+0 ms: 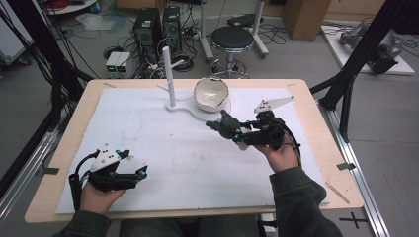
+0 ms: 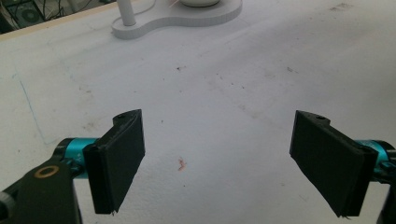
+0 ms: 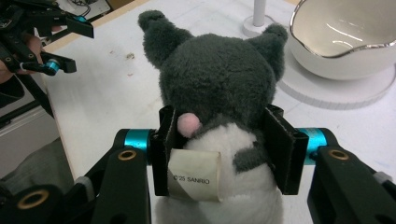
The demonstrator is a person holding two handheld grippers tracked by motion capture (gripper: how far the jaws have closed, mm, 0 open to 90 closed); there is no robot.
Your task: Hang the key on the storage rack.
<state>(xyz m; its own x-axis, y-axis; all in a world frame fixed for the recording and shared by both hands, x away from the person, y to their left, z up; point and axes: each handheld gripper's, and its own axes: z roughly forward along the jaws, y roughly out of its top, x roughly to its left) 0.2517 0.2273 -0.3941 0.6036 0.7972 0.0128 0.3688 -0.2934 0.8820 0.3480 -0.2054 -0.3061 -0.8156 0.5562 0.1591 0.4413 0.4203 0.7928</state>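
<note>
A dark grey and white plush toy (image 3: 219,70) with two ears and a pink tail is held above the white mat, and my right gripper (image 3: 224,140) is shut on its body from behind. In the high view the plush toy (image 1: 225,123) hangs right of the table's centre in the right gripper (image 1: 236,134), just in front of a white bowl (image 1: 211,94). The bowl (image 3: 345,37) rests tilted on a white stand base (image 1: 185,106) with an upright post (image 1: 169,76). My left gripper (image 1: 142,172) rests at the near left, and its jaws stand wide open (image 2: 219,154) over bare mat.
The white mat (image 1: 163,148) covers most of the wooden table (image 1: 64,143). The stand base (image 2: 177,18) lies at the far end of the mat. Beyond the table stand a black stool (image 1: 232,39), computer towers (image 1: 158,27) and cables. Black frame legs (image 1: 356,64) flank the table.
</note>
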